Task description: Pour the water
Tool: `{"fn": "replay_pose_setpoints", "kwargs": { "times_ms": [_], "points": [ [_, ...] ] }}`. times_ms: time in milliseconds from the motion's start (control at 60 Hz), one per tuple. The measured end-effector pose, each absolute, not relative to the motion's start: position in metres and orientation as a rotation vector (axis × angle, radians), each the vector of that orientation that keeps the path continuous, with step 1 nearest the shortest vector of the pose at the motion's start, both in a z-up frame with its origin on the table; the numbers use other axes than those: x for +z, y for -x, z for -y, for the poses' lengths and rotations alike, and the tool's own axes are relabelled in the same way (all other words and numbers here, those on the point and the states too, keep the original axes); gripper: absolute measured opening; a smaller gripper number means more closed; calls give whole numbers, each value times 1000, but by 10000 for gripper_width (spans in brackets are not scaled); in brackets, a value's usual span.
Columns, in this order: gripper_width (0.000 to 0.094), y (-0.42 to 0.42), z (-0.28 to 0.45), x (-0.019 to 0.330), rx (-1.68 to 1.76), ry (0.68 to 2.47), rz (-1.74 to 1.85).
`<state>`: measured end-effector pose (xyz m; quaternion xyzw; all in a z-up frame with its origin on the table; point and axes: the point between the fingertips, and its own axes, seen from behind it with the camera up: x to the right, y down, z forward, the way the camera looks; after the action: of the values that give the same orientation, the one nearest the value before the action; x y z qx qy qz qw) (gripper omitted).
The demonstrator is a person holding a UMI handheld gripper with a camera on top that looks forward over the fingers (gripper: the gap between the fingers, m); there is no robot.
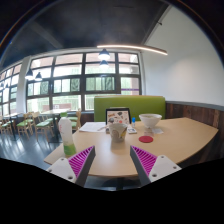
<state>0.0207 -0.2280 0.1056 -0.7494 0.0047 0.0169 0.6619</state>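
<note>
My gripper (112, 162) is open and empty over the near edge of a light wooden table (170, 140). Its two magenta pads (82, 158) stand wide apart. A cup holding sticks or utensils (118, 128) stands beyond the fingers near the table's middle. A white bowl (150, 121) stands to its right, farther back. A pale bottle with a green base (67, 134) stands beyond the left finger near the table's left edge. A small red disc (146, 138) lies on the table ahead of the right finger.
A green bench seat (130, 105) runs behind the table under large windows (70, 85). A dark framed card (117, 113) stands behind the cup. More tables and chairs (25, 125) stand at the left. A long ceiling lamp (130, 47) hangs above.
</note>
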Motion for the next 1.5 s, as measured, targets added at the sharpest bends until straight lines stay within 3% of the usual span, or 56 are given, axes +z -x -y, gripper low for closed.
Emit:
{"fn": "replay_pose_setpoints", "kwargs": {
  "times_ms": [433,850,917,933,950,967,1150,1217,1300,1400,1500],
  "points": [
    [770,81,199,124,167,1599,104],
    [760,187,79,110,46,1580,131],
    [681,192,58,108,8,1583,126],
    [642,192,54,107,-6,1586,121],
    [529,189,47,102,-23,1588,116],
    [503,186,39,98,-30,1598,117],
    [438,187,29,94,25,1615,65],
    [347,188,23,94,29,1613,91],
    [304,189,18,96,46,1593,100],
    [302,189,9,97,80,1618,114],
    [302,178,-9,122,166,1600,17]
  ]
}}
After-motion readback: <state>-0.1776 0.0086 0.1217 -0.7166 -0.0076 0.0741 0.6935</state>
